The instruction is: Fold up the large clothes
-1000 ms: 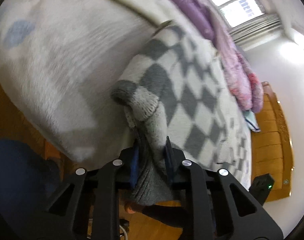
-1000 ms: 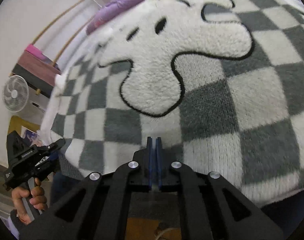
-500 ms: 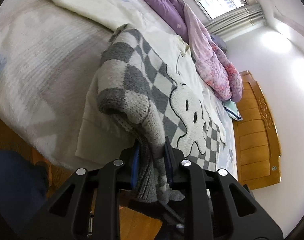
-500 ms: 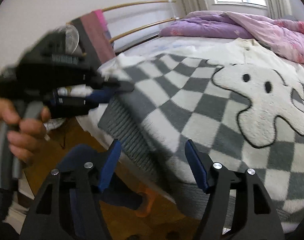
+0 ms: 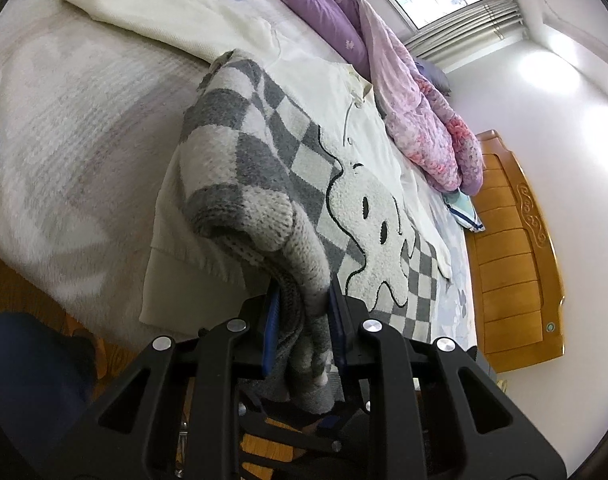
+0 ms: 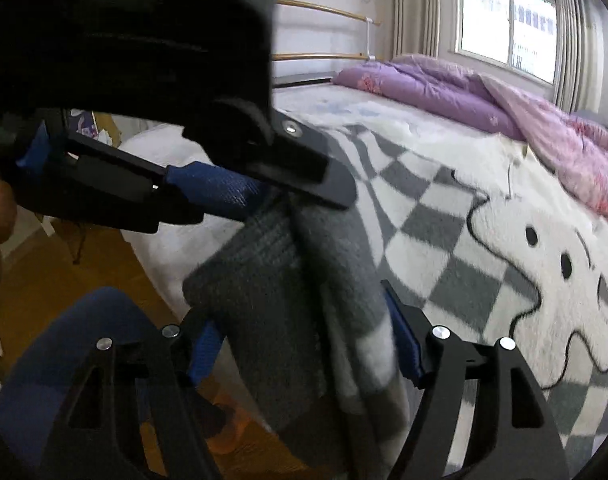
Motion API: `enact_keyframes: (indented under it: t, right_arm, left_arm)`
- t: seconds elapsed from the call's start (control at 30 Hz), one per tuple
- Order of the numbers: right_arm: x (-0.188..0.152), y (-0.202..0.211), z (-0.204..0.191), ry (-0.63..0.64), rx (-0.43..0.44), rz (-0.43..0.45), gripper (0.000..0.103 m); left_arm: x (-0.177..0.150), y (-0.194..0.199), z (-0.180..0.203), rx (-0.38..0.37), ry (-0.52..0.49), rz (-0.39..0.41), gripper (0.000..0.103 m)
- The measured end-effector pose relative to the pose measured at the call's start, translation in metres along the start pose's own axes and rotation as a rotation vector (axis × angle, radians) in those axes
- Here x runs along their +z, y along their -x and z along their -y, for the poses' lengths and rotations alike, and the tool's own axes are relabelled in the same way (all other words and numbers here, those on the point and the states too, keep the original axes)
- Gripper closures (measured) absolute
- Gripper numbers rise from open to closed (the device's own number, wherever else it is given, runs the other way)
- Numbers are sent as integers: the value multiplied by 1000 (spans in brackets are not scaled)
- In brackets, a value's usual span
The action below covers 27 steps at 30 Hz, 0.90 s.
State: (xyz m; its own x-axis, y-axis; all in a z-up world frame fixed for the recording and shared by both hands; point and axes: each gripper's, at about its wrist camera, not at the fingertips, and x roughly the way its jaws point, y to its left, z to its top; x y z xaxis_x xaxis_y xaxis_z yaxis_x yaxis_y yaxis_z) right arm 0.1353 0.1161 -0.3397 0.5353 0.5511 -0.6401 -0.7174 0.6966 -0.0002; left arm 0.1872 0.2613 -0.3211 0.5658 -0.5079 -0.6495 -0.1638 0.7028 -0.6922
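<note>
Left tongs [image 5: 301, 320] clamp a bunched sleeve [image 5: 259, 216] at the bed's [image 5: 55, 128] near edge; right tongs [image 6: 304, 344] gape around its hanging cuff (not yet pinched); beyond, the checkered sweater [image 5: 368, 216] lies spread flat, so folding seems barely begun; quilt [image 5: 408, 92] at the far edge.

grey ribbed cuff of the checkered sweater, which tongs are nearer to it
Left. The left tongs are shut on the grey cuff; the right tongs are open around it below, not clamped.

both wrist views close over the checkered sweater [image 5: 259, 168], sharing it.
</note>
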Motion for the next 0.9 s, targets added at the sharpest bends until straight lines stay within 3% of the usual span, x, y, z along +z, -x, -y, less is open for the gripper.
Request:
enact_keyframes:
  t: [0.07, 0.17, 0.33, 0.4, 0.5, 0.57, 0.63, 0.7, 0.9]
  right_arm:
    - [1, -1, 4, -16, -27, -5, 66]
    - [3, -1, 20, -77, -10, -9, 77]
    - [9, 18, 53, -282, 71, 16, 80]
    - [9, 31, 73, -400, 117, 42, 80]
    - [7, 55, 104, -552, 153, 97, 80]
    - [3, 72, 124, -633, 169, 136, 80]
    - [-3, 90, 140, -700, 178, 173, 80]
    - [-13, 112, 154, -761, 176, 211, 80]
    - [-40, 167, 188, -885, 122, 310, 80]
  left_arm:
    - [1, 0, 1, -6, -5, -7, 81]
    - [2, -1, -2, -30, 5, -32, 70]
    - [-3, 19, -4, -95, 28, -15, 38]
    - [-5, 36, 0, -148, 2, 32, 38]
    - [-7, 67, 2, -186, -16, 201, 37]
    - [-3, 69, 2, -114, -18, 240, 37]
    - [3, 46, 8, 5, -42, 193, 37]
    - [6, 17, 20, 36, -65, 150, 37]
    - [-12, -58, 101, 19, -256, 76, 37]
